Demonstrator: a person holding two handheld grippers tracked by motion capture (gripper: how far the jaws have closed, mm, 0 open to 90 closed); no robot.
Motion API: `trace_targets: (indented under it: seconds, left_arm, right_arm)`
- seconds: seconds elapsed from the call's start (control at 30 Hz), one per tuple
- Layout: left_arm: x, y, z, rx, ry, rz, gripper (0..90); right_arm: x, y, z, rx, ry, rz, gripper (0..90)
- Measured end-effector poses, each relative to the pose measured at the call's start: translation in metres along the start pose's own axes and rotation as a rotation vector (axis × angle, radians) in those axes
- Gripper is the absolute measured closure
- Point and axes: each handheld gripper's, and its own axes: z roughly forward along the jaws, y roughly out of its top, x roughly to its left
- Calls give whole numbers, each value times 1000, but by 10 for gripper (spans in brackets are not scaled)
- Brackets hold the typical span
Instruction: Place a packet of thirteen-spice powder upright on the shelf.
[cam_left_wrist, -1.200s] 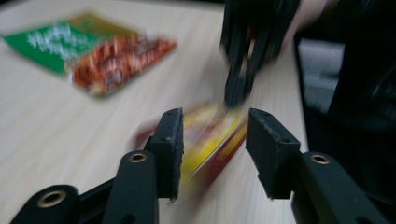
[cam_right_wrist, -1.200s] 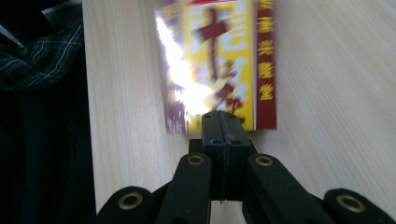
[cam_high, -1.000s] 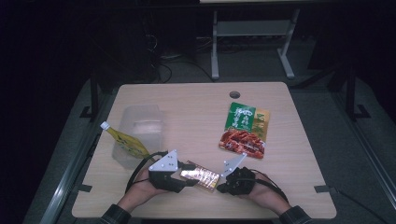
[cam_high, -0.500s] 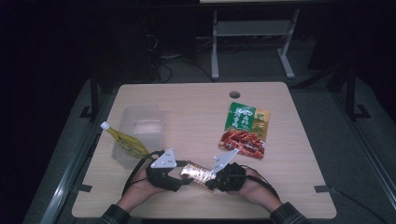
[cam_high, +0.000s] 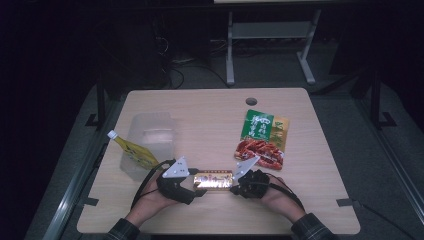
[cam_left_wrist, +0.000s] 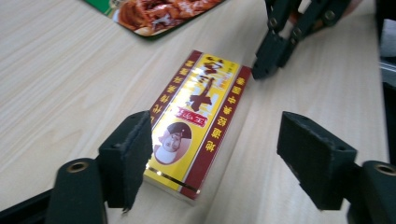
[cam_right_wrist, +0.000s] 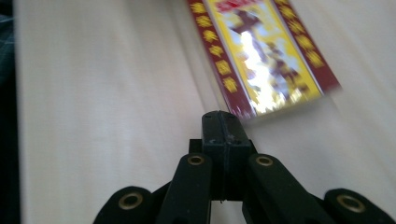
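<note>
high view showed a flat, glossy yellow-and-maroon rectangular box (cam_high: 213, 180) lying face up on the pale wood-grain tabletop (cam_high: 210, 115), near its front edge, long axis running side to side between the two grippers. left gripper (cam_left_wrist: 219, 163) had just been opening; its spread jaws flanked the box's near end without pressing it. right gripper (cam_right_wrist: 219, 122) had its jaws pressed together, tip just beside the box's far end. a clear plastic tub (cam_high: 150, 142) held a yellow spouted pouch (cam_high: 131, 150).
</note>
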Motion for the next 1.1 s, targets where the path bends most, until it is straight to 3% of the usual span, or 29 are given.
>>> trace_targets:
  seconds: [0.17,0.37,0.67,0.83,1.1]
  left_arm:
    - [-1,3,9,31,42,-4,213]
    - [3,7,24,91,94,-11,173]
    - [8,5,45,172,107,-7,134]
    - [7,4,49,216,85,-7,142]
    - [-5,-1,46,210,53,6,195]
  right_arm:
    - [-9,2,-13,-56,-9,57,900]
    - [-16,7,-18,-81,-4,74,900]
    - [-19,2,-19,-80,11,56,900]
    - [-19,2,-18,-78,16,53,899]
    - [-17,3,-17,-77,15,51,900]
